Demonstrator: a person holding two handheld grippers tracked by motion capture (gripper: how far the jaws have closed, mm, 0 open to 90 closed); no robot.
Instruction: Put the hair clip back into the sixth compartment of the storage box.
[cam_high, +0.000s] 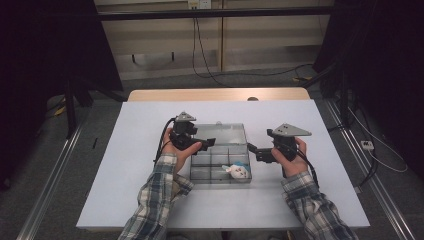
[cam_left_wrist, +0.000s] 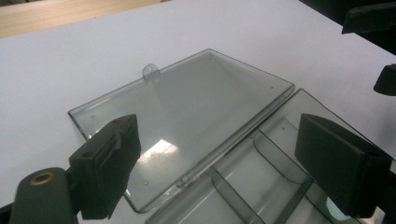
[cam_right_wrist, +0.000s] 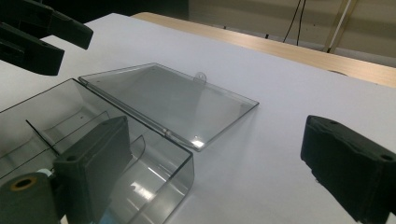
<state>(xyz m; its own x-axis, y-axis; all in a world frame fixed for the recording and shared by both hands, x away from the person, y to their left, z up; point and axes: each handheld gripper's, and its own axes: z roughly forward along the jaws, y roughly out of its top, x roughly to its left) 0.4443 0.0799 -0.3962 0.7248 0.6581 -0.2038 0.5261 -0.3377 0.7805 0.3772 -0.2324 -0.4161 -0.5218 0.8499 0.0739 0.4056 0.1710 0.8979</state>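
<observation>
Box (cam_high: 220, 160) of clear grey plastic sits at the middle of the white table (cam_high: 125, 190), between the two grippers. Its lid (cam_high: 227, 132) is already swung fully back and lies flat on the table beyond the compartments, hinged along the far edge of the tray, with its small tab (cam_left_wrist: 150, 71) pointing away. At the left, the left gripper (cam_high: 209, 143) hovers over the near-left part of the box; its jaws stand wide apart with nothing between them, so it is released. Inside the tray, a small white and blue object (cam_high: 239, 170) rests in the near-right compartment; the other compartments appear vacant. At the right, the right gripper (cam_high: 251, 149) is held just beside the right wall of the box, jaws likewise spread and grasping nothing. Judged from this layout, the opening step is complete. What remains is probably handling the contents or closing the lid; neither has begun.
</observation>
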